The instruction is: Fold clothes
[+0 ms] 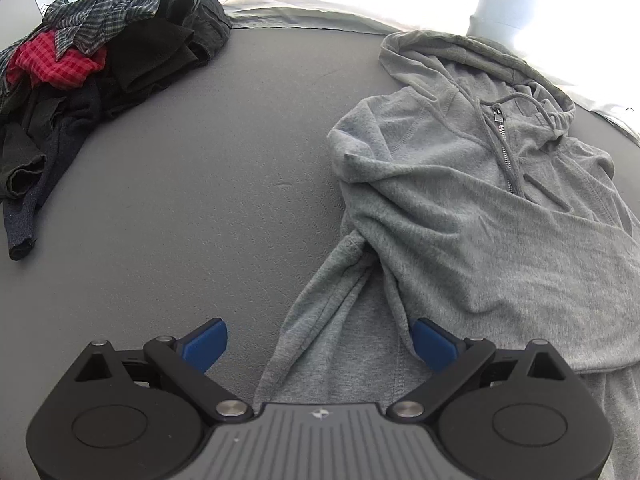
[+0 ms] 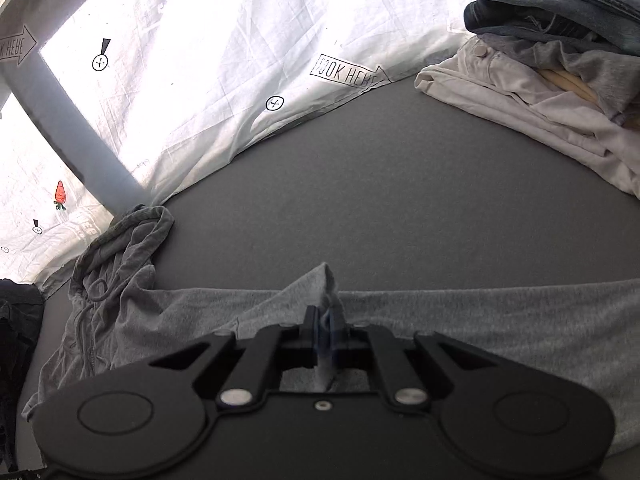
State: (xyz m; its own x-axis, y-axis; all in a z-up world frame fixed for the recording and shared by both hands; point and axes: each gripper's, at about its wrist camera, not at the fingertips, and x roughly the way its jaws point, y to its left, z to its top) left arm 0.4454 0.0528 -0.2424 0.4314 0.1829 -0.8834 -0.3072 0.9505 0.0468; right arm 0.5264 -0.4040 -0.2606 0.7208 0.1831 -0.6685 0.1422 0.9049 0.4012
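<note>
Grey bedding (image 2: pixel 400 184) is spread beneath a grey hoodie (image 1: pixel 480 208) as a fold of it is pinched in the closed right gripper (image 2: pixel 326 326), the left gripper (image 1: pixel 320 344) gaping empty just beside a sleeve (image 1: pixel 320 300), probably to be seized next.

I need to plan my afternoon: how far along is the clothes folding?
Done: a folded stack. In hand: the grey hoodie lies spread, the right gripper shut on its fabric, the left gripper open. Left: an unfolded heap.
</note>
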